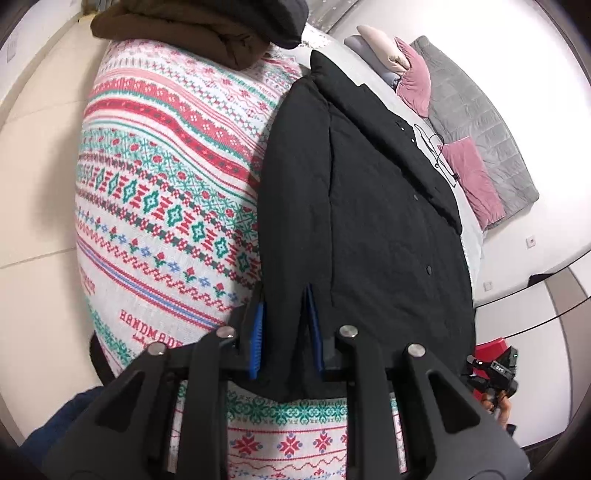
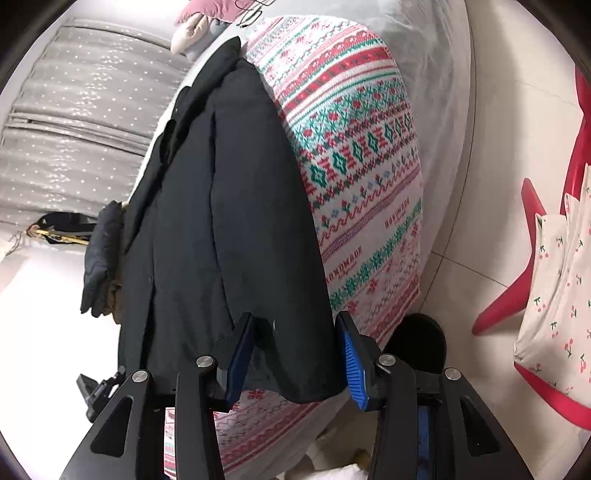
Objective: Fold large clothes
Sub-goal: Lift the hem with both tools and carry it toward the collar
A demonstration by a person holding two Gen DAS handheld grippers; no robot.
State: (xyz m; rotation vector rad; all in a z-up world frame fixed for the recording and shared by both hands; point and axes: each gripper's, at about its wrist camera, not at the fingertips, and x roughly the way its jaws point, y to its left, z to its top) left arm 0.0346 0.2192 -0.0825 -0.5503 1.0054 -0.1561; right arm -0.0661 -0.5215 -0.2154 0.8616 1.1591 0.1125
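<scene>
A large black coat (image 1: 369, 221) lies lengthwise on a bed covered by a red, green and white patterned blanket (image 1: 166, 177). In the left wrist view my left gripper (image 1: 284, 295) is at the coat's near hem. Its blue pads (image 1: 258, 332) stand close together with the black fabric pinched between them. The right wrist view shows the same coat (image 2: 221, 221) on the blanket (image 2: 362, 166). My right gripper (image 2: 295, 317) is over the hem's other corner. Its blue pads (image 2: 351, 362) stand wide apart, and the flat hem lies between them without being squeezed.
Folded brown and dark clothes (image 1: 207, 33) sit at the bed's far end. Pink pillows (image 1: 469, 177) and a grey quilt (image 1: 480, 122) lie beyond the coat. A red chair (image 2: 535, 258) with a floral cloth (image 2: 561, 288) stands on the tiled floor. A grey curtain (image 2: 74, 110) hangs behind.
</scene>
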